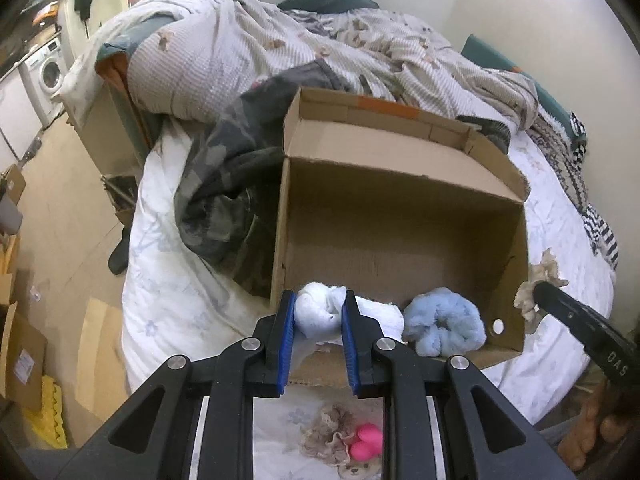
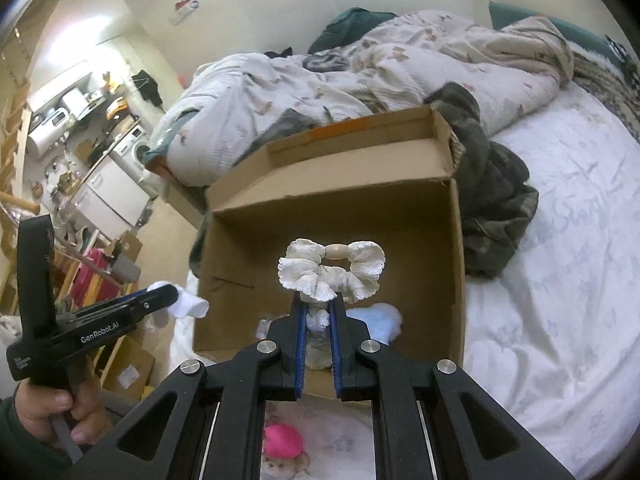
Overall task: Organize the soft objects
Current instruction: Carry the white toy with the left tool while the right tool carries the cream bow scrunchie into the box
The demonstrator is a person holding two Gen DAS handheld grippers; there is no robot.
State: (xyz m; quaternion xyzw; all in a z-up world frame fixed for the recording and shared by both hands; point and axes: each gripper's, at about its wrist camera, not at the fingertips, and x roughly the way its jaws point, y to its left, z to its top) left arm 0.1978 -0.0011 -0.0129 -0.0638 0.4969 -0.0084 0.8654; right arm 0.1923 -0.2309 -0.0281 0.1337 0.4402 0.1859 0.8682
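An open cardboard box [image 1: 400, 184] [image 2: 332, 216] lies on the bed. My left gripper [image 1: 319, 312] is shut on a rolled white sock [image 1: 318, 310] at the box's near edge. In the right wrist view the same white sock [image 2: 188, 304] pokes out past the left gripper [image 2: 168, 294]. My right gripper [image 2: 319, 310] is shut on a cream ruffled scrunchie [image 2: 332, 270] with a bead, held over the box. A fluffy light-blue scrunchie [image 1: 442, 322] [image 2: 380, 320] lies inside the box. On the sheet below sit a beige lace scrunchie [image 1: 328, 434] and a pink soft object [image 1: 366, 442] [image 2: 282, 442].
A camouflage garment [image 1: 224, 184] [image 2: 496, 200] lies against the box's side. A rumpled striped duvet [image 1: 248, 60] fills the head of the bed. White sheet [image 2: 560, 280] spreads to the right. Cardboard boxes [image 1: 20, 356] stand on the floor at left. A hand [image 2: 48, 408] holds the left gripper.
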